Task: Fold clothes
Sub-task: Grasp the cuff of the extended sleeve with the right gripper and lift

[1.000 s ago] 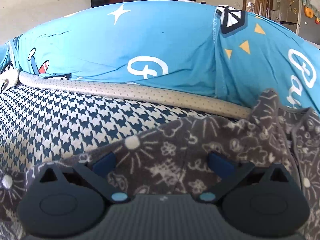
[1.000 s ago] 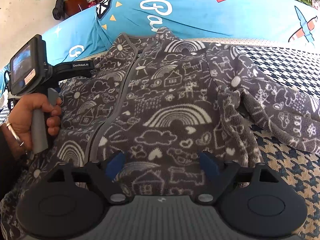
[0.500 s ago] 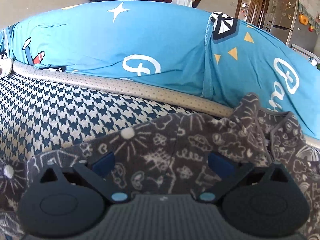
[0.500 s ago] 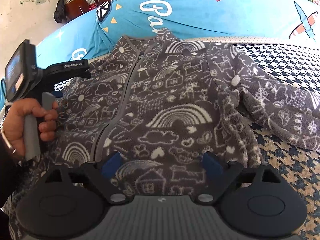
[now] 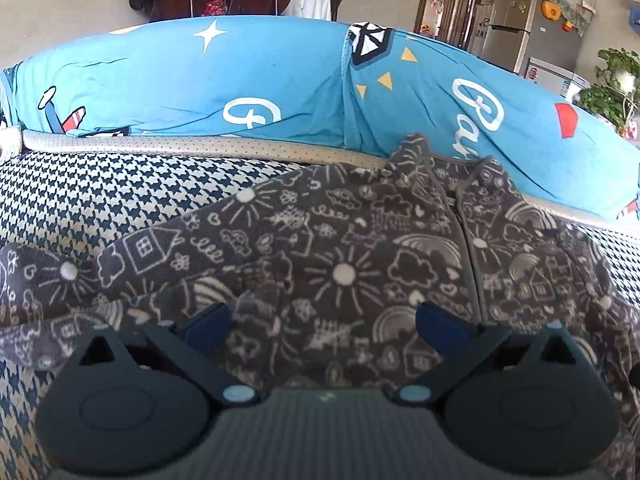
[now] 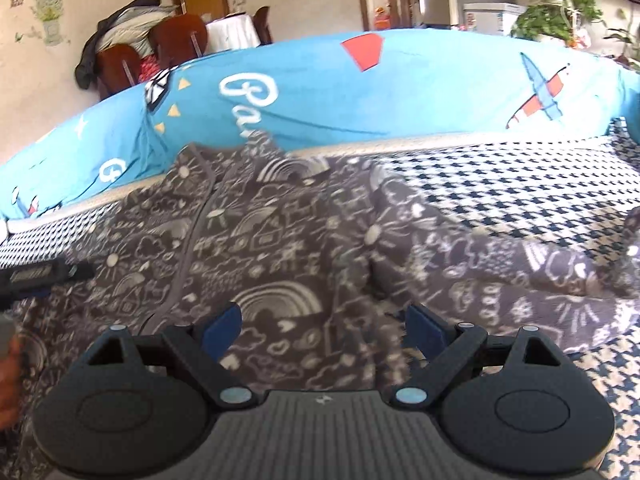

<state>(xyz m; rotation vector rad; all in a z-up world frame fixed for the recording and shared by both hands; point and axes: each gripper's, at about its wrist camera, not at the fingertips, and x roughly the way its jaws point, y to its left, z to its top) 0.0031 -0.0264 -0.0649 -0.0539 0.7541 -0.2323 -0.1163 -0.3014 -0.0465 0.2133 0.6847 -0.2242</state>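
A grey fleece jacket [image 5: 344, 248] with white doodles lies front up on the houndstooth sofa cover [image 5: 100, 200], its zip [image 5: 460, 224] running toward the collar. One sleeve [image 5: 52, 276] trails off to the left. My left gripper [image 5: 324, 322] hovers open over the jacket's left half, nothing between its blue pads. In the right wrist view the same jacket [image 6: 280, 264] spreads out, with the other sleeve [image 6: 540, 276] lying to the right. My right gripper [image 6: 324, 322] stands open over the lower front, apart from the cloth.
A long blue cushion [image 5: 280, 80] with cartoon prints lines the back of the seat. The left tool's black arm [image 6: 40, 274] and a hand [image 6: 8, 360] show at the left edge. Chairs [image 6: 160, 52], a fridge and a plant stand behind.
The left view has swung right, bringing the jacket's zip and collar into sight. The right view has tipped upward, and the left tool has slid to its left edge.
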